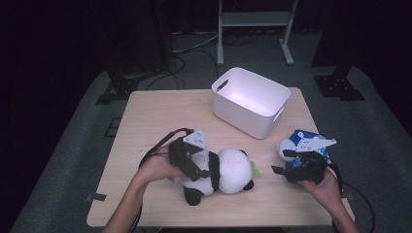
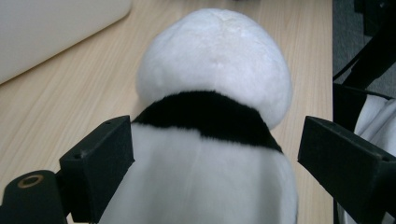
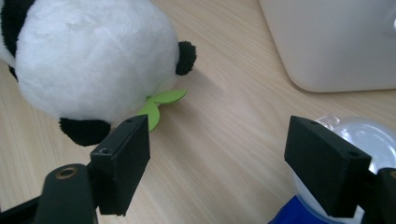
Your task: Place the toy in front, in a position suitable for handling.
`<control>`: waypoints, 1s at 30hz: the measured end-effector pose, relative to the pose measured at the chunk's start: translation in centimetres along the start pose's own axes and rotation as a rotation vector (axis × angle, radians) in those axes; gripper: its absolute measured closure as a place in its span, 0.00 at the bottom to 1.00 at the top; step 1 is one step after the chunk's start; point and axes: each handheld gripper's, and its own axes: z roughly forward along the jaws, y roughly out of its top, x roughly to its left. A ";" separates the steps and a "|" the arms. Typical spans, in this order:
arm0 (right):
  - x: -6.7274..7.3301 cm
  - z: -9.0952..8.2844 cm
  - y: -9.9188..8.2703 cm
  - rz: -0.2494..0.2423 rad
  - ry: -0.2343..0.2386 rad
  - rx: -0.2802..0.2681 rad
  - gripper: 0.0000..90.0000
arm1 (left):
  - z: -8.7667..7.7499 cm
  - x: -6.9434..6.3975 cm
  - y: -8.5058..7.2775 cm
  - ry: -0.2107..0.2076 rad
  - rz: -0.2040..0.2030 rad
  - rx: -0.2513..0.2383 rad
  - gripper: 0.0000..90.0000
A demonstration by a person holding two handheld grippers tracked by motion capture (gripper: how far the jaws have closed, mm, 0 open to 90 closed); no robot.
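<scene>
The left tool (image 2: 215,154) is standing open astride the panda plush (image 2: 210,93); the right tool (image 3: 217,172), open, is waiting beside it. Gripping and binning remain.

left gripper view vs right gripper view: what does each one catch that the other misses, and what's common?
Left gripper view alone: the panda's black neck band and white back, with the left gripper open, its jaws standing either side of the body.

Right gripper view alone: the green leaf at the panda's head, a black ear, and the blue-and-white packet by the open right gripper.

Shared: the plush panda, the white bin and the wooden table.
</scene>
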 end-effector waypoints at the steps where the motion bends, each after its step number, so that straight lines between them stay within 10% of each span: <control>1: 0.0 0.0 0.2 -0.001 0.000 0.004 0.24 | -0.4 0.0 -0.4 0.009 -0.013 -0.017 0.10; 12: -1.8 -1.1 2.5 0.009 -0.052 0.038 0.24 | -2.4 -0.2 -4.1 0.041 -0.106 -0.078 0.09; 30: -8.5 -1.1 2.3 0.090 -0.179 0.242 0.38 | -2.4 0.2 -5.4 0.028 -0.125 -0.062 0.09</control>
